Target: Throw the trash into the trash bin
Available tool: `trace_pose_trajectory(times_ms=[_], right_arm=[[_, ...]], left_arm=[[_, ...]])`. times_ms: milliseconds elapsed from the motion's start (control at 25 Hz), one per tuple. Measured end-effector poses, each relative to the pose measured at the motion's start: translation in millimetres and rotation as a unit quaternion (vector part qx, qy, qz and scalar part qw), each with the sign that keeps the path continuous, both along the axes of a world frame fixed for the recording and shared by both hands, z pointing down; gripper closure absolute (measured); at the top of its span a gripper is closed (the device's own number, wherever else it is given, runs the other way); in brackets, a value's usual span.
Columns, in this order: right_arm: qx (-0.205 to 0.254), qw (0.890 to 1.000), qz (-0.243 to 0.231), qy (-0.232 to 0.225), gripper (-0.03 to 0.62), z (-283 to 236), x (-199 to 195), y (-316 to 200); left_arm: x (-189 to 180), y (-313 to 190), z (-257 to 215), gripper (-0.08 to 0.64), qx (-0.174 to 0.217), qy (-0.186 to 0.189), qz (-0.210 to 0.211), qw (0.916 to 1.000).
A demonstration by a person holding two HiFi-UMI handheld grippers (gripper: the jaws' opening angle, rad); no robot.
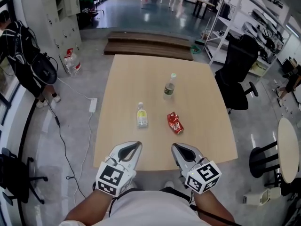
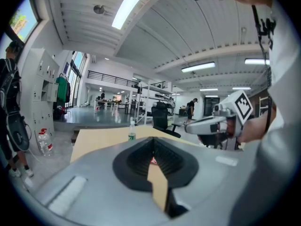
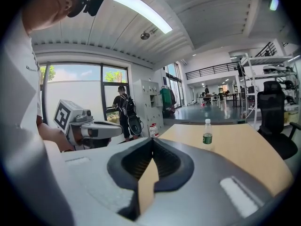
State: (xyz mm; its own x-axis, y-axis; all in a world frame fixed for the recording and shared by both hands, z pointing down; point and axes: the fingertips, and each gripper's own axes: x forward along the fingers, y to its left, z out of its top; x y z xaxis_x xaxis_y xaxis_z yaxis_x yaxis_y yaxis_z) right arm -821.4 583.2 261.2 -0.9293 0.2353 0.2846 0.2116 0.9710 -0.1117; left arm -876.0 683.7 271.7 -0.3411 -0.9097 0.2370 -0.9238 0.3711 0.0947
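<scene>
Three pieces of trash lie on a light wooden table. A crushed red can lies nearest, right of centre. A clear bottle with a yellow label lies to its left. Farther back, a clear bottle with a green label stands upright; it also shows in both gripper views. My left gripper and right gripper hover side by side over the table's near edge. Both are shut with nothing in them. A bit of the red can shows through the gap behind the left gripper's closed tips.
A black office chair stands at the table's right side. Low wooden steps lie beyond the far end. On the floor to the left are a power strip with cables and a water jug. A person with a backpack stands far left.
</scene>
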Motion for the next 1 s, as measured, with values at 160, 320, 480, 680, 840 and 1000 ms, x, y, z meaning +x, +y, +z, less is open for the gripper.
trace_pose_trajectory(times_ms=[160, 320, 480, 680, 840, 1000], right_arm=[[0.003, 1.0, 0.023, -0.002, 0.589, -4, -4, 4], [0.005, 0.999, 0.038, 0.002, 0.589, -2, -5, 5], [0.007, 0.999, 0.04, 0.013, 0.589, 0, -6, 2], [0.005, 0.999, 0.033, 0.017, 0.589, 1, -17, -8], [-0.004, 1.0, 0.023, 0.021, 0.589, 10, -38, -16], [-0.001, 1.0, 0.018, 0.018, 0.589, 14, -58, -31]], left_arm=[[-4, 9, -3, 0.552, 0.003, 0.002, 0.009, 0.9999], [-6, 13, 6, 0.552, 0.003, 0.012, 0.022, 0.9997], [-9, 11, 12, 0.552, 0.006, 0.023, 0.021, 0.9995], [-13, 2, 17, 0.552, 0.005, 0.032, 0.017, 0.9993], [-21, -1, 22, 0.552, -0.011, 0.036, 0.011, 0.9992], [-32, -9, 33, 0.552, -0.029, 0.039, -0.004, 0.9988]])
